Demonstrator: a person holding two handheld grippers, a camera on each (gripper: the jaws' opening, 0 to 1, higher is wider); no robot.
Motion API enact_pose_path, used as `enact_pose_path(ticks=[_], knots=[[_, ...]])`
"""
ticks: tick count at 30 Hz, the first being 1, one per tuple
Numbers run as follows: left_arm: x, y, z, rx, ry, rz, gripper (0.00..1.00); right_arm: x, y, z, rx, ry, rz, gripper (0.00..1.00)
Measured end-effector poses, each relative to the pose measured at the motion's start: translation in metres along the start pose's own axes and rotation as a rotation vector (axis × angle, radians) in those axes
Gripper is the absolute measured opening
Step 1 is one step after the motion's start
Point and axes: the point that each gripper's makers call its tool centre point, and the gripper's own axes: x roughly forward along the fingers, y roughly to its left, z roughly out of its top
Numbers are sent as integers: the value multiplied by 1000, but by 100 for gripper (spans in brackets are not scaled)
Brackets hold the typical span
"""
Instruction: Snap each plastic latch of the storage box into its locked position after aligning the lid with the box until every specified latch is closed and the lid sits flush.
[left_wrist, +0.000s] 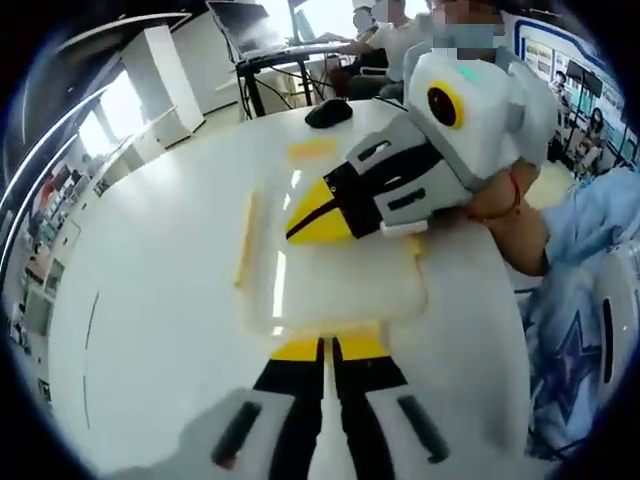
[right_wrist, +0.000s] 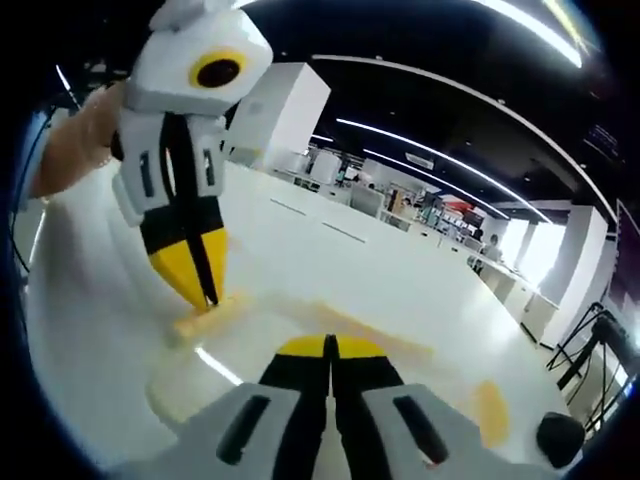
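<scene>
Left gripper view: the left gripper (left_wrist: 330, 350) is seen with its jaws pressed together, yellow tips meeting at the near edge of the storage box (left_wrist: 330, 270); nothing is seen between them. The box, translucent white with its lid on, is set on the white tabletop (left_wrist: 150, 300) directly ahead of the jaws. One pale yellow latch (left_wrist: 246, 240) is seen along the box edge left of the jaws, another latch (left_wrist: 312, 150) on the far edge beyond them. Whether either is snapped down cannot be told. The right gripper (left_wrist: 300, 225) is brought in from the upper right, jaws closed to a point and laid on the lid, held by a hand (left_wrist: 500, 200). A black mouse (left_wrist: 328, 112) is seen further ahead on the tabletop, and seated people behind it.

Right gripper view: the right gripper (right_wrist: 330, 352) is shown with jaws shut tight, tips over the box lid (right_wrist: 280, 330), gripping nothing visible. Ahead and left of them, the left gripper (right_wrist: 205, 290) is pointed down, its jaws closed, tip touching a yellow latch (right_wrist: 205, 318) at the box edge. A further latch (right_wrist: 490, 410) is seen right of the jaws, with the mouse (right_wrist: 560, 438) just past it.
</scene>
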Motion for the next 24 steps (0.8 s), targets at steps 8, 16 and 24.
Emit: enact_pose_path(ticks=[8, 16, 24], knots=[[0, -3, -1, 2, -25, 13, 4, -1, -1, -1, -4, 10, -19, 0], [-11, -5, 11, -39, -71, -24, 36, -1, 0, 0, -16, 10, -26, 0], [0, -6, 1, 17, 50, 7, 53, 1, 0, 1, -23, 9, -27, 0]])
